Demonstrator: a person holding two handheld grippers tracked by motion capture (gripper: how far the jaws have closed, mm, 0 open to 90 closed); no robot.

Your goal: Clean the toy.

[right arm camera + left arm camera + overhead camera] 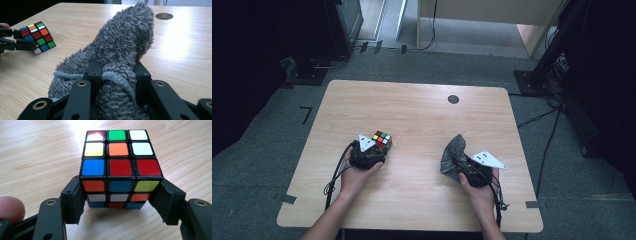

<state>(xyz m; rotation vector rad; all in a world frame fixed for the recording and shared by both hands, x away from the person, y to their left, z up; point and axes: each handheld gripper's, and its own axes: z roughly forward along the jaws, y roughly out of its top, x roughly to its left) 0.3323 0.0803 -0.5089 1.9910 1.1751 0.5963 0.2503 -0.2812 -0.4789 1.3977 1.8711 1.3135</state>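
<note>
Nearest you: your 2 hands at the near edge of the table (pixel 422 107), each holding 1 gripper, well apart from each other

Your left gripper (pixel 120 202): jaws clamped on the lower sides of the puzzle cube (pixel 120 167), 1 jaw on each side; the cube sits on the wood, left of centre, with a mixed top face of red, green, white, yellow, orange and blue squares

Your right gripper (pixel 117 75): jaws pinched on a bunched grey cloth (pixel 125 37), fluffy, its hemmed edge looped between them; the cloth stands up in a peak above the jaws, right of centre on the table

Farther off: 1 round cable hole (pixel 453 99) near the far edge; beyond the table, grey carpet (pixel 452 65) and black stands
</note>
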